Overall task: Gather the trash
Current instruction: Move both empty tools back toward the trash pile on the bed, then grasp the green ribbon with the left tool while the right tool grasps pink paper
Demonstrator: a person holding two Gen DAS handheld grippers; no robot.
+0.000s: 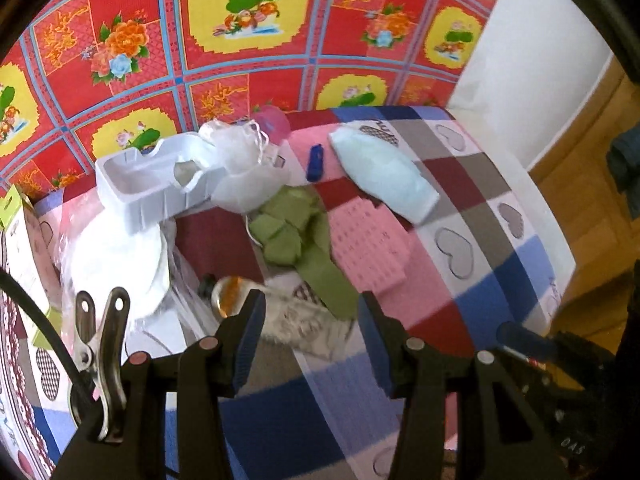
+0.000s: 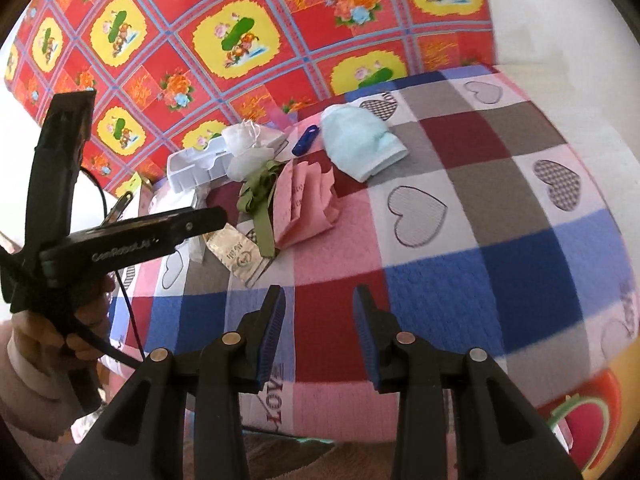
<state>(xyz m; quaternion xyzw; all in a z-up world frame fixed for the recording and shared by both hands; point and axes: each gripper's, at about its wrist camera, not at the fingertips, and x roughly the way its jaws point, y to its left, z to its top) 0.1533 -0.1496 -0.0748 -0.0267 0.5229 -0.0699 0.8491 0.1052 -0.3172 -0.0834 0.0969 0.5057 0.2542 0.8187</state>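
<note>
Currently both left gripper [image 1: 312, 312] and right gripper [image 2: 320, 308] hang empty, jaws apart, short of the green ribbon [image 1: 298, 232], probably lining up a pick

A checked heart-print blanket [image 2: 460, 216] lies before a red floral cloth [image 1: 248, 68].

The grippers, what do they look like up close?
Both are black plastic. The left gripper and right gripper have blue ribbed pads and round metal rivets. A silver metal clip and a black cable sit beside the left one, whose side carries white lettering.
</note>
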